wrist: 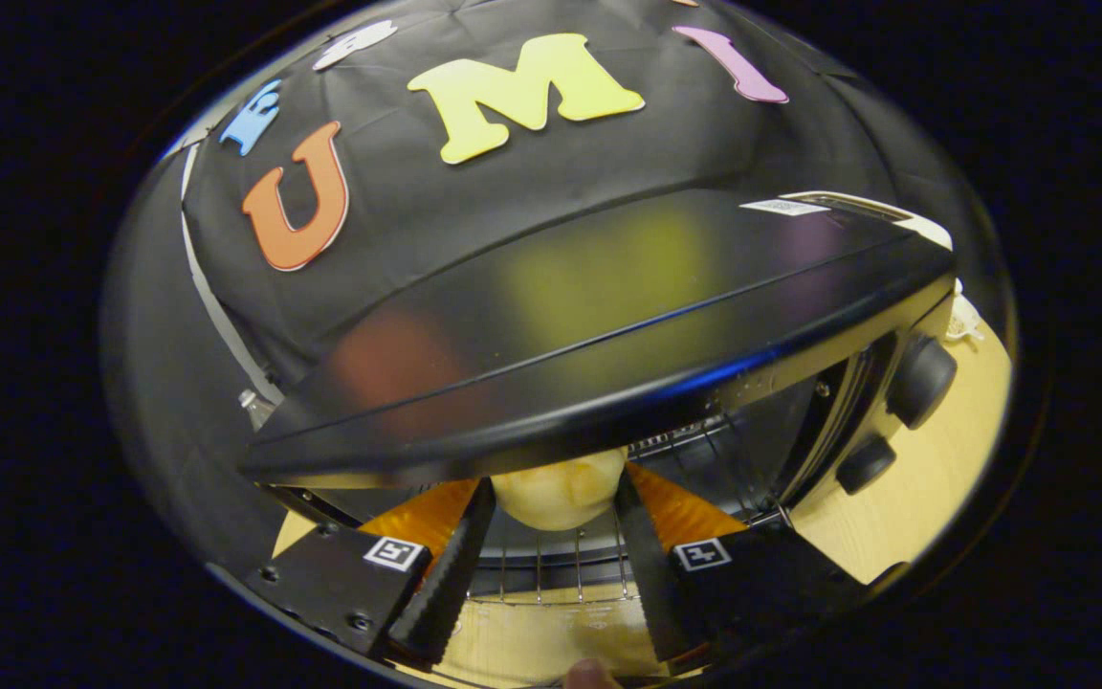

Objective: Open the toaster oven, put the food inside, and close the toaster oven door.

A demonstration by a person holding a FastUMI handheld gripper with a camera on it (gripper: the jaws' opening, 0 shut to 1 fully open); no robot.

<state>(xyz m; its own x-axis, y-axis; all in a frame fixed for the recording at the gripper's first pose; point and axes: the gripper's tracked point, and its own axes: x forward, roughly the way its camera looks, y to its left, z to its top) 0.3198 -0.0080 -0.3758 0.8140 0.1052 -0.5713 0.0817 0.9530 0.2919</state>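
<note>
The black toaster oven (pixel 561 316) stands close in front of me, seen from just above its glossy top. Its cavity is open below the top edge, with a wire rack (pixel 561 565) inside. A pale yellow, rounded piece of food (pixel 559 498) sits at the mouth of the cavity just over the rack. My gripper (pixel 556 493) reaches into the opening, with one finger against each side of the food, so it is shut on it. The oven's top edge hides the upper part of the food.
Two black knobs (pixel 919 378) (pixel 865 464) sit on the oven's right front panel. The light wooden table (pixel 943 469) shows to the right of the oven. A person's fingertip (pixel 589 675) shows between the finger bases.
</note>
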